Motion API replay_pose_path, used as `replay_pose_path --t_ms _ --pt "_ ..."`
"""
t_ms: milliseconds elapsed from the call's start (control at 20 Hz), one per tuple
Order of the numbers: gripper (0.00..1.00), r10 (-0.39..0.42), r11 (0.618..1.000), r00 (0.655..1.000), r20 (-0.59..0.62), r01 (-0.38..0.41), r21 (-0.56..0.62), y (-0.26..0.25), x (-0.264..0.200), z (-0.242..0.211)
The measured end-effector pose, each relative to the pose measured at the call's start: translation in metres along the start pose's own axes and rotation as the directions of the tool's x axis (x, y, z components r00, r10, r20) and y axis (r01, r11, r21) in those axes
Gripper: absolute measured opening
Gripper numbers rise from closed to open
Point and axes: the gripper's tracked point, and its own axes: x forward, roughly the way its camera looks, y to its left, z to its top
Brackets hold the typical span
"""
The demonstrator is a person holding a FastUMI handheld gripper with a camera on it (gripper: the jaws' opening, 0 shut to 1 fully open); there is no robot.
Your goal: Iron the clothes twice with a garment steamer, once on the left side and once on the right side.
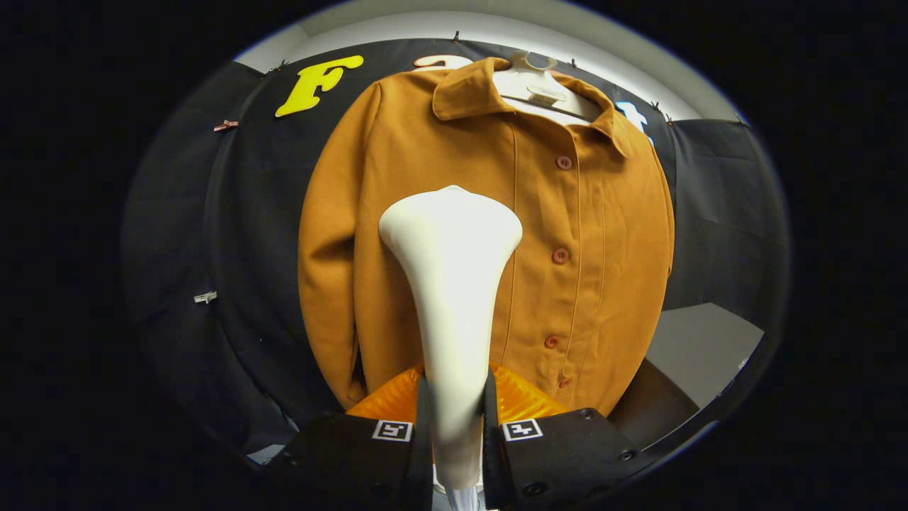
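Gripper view: our gripper has jaws clamped on the white garment steamer, head just off the hanging brown jacket, left of its button placket. We judge a first-side pass; next, stroke along that panel.

The one camera rides on the gripper and looks forward along its jaws, which press on the steamer held upright between them. It faces the jacket on its hanger squarely, from close, slightly below collar height.
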Motion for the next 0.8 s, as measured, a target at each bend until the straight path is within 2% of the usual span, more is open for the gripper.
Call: replay_pose_path --t_ms 800 --pt "0.31 0.03 0.998 0.995 -0.099 -0.035 -0.046 0.001 -0.004 -0.109"
